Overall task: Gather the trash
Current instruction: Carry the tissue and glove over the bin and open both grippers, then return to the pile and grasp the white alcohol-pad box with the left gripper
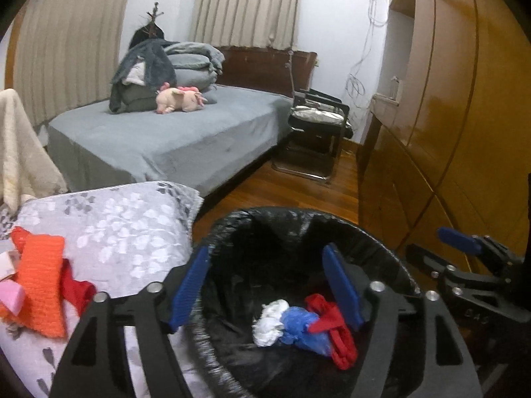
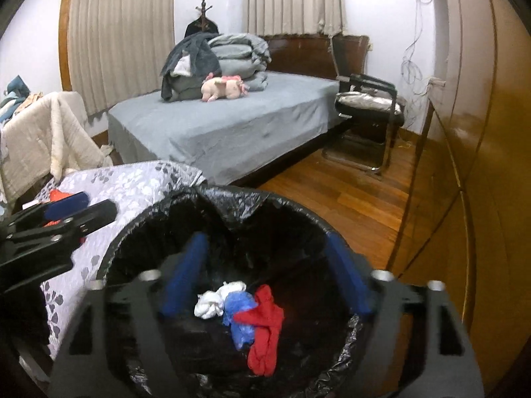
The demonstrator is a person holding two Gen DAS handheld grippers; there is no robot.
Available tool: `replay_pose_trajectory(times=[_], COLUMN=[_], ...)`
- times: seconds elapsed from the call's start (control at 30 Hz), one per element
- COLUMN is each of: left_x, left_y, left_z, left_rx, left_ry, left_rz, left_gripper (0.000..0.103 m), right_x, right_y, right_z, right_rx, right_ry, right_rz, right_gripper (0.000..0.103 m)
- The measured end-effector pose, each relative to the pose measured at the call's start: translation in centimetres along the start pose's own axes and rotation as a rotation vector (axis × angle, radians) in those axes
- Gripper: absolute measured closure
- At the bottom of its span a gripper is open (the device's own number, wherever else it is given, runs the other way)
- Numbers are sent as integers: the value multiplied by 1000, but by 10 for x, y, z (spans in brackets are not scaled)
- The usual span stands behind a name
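You are in a home bedroom: a bed [image 2: 232, 122] with grey sheets, folded bedding [image 2: 239, 53] and a plush toy [image 2: 224, 90] lies far ahead, curtains [image 2: 122, 33] behind, a wooden wardrobe [image 2: 491, 132] right.

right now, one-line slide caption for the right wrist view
Open right gripper above black-lined trash bin holding white wad, blue plastic scrap, red cloth strip.

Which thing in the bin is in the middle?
The blue crumpled piece in the black-lined bin. It sits between the white wad on its left and the red strip on its right.
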State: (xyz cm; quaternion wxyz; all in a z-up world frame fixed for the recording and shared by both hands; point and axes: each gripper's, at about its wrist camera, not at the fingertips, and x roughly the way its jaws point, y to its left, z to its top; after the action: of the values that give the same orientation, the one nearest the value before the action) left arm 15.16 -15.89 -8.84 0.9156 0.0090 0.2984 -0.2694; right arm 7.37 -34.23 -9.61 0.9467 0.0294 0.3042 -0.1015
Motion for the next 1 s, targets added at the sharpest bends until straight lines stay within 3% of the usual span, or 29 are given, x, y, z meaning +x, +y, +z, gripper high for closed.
replay_pose_trajectory(times=[0.13, 0.3, 0.7, 1.0], left_x=[-23, -55, -124, -139], left_y=[19, 49, 153, 210], left_z=[2, -2, -25, -41], left_rx=[-18, -52, -175, -232], left_ry=[-36, -66, -117, -118], left_rz=[49, 116, 375, 508], left_gripper=[16, 11, 10, 10], right_x=[-10, -15, -5, 16], right_y=[9, 31, 131, 203], right_z=[6, 14, 36, 41], right_rx=[-6, -12, -105, -165], right_ry=[-37, -50, -67, -47], right_rz=[12, 65, 241, 331], right_gripper=[7, 7, 6, 6])
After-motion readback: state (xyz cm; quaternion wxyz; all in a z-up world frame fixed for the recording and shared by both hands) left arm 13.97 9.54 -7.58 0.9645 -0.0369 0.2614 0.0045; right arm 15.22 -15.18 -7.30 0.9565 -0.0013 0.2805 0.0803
